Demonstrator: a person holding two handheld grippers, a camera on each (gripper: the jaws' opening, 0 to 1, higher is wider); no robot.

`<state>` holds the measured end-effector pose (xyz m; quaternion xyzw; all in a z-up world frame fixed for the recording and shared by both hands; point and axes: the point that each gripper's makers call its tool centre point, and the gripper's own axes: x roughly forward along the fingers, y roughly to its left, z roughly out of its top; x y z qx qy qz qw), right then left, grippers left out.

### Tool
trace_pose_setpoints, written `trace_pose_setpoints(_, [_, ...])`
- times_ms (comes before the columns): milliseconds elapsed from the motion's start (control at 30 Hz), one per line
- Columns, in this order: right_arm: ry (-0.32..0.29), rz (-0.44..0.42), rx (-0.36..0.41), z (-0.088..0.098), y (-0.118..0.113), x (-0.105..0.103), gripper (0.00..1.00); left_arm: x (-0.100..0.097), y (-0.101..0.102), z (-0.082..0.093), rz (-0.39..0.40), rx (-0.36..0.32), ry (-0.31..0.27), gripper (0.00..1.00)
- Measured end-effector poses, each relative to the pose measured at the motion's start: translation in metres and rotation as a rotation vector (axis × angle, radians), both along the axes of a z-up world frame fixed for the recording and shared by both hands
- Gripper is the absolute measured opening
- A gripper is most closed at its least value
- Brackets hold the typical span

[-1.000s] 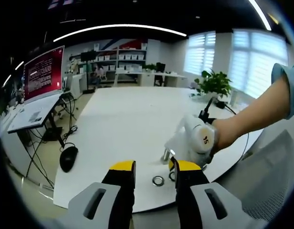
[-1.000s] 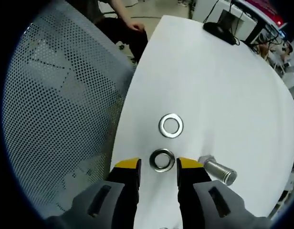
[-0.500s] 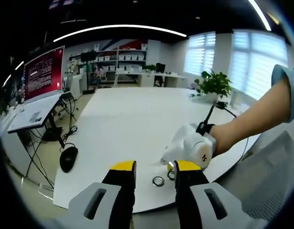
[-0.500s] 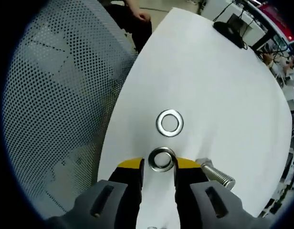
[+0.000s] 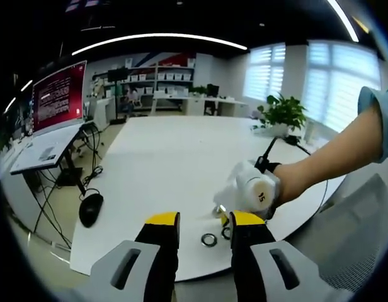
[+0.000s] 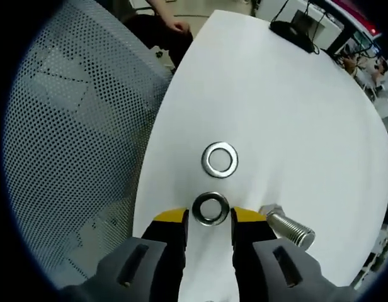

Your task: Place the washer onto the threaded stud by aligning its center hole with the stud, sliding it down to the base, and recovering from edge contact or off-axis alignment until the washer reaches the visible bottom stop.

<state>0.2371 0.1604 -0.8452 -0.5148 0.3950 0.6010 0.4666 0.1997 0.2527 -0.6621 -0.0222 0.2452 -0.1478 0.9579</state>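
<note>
The right gripper (image 6: 210, 217) pinches a washer (image 6: 210, 208) by its rim — it could slip out; the left gripper (image 5: 202, 220) hangs open.

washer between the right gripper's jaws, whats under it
The white table shows through the center hole of the gripped washer, held by the right gripper. Whether it touches the table cannot be told.
</note>
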Motion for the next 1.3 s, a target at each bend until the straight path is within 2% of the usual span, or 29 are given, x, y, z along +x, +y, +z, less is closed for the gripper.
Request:
trace_pose_setpoints(233, [0.010, 0.001, 0.021, 0.000, 0.000, -0.001, 0.29, 0.000, 0.000, 0.000, -0.001, 0.002, 0.002, 0.29])
trace_pose_setpoints(467, [-0.008, -0.003, -0.029, 0.000, 0.002, -0.002, 0.29, 0.000, -0.001, -0.001, -0.005, 0.003, 0.006, 0.29])
trace_pose_setpoints(533, [-0.009, -0.013, -0.037, 0.001, 0.001, -0.002, 0.25, 0.000, -0.001, -0.001, -0.005, 0.003, 0.006, 0.29])
trace_pose_setpoints(667, [-0.001, -0.008, -0.006, 0.002, 0.000, -0.001, 0.24, -0.001, -0.001, -0.001, -0.007, 0.004, 0.007, 0.29])
trace_pose_setpoints(833, [0.058, -0.102, 0.056, 0.005, 0.001, -0.006, 0.23, 0.000, -0.001, -0.001, -0.010, 0.004, 0.007, 0.29])
trace_pose_setpoints(1200, [0.061, -0.062, 0.074, 0.039, 0.001, -0.012, 0.23, 0.000, -0.002, -0.001, -0.014, 0.004, 0.005, 0.28])
trace_pose_setpoints(1300, [0.043, -0.054, 0.083, 0.047, -0.001, -0.009, 0.23, 0.000, -0.002, -0.001, -0.015, 0.003, 0.005, 0.28])
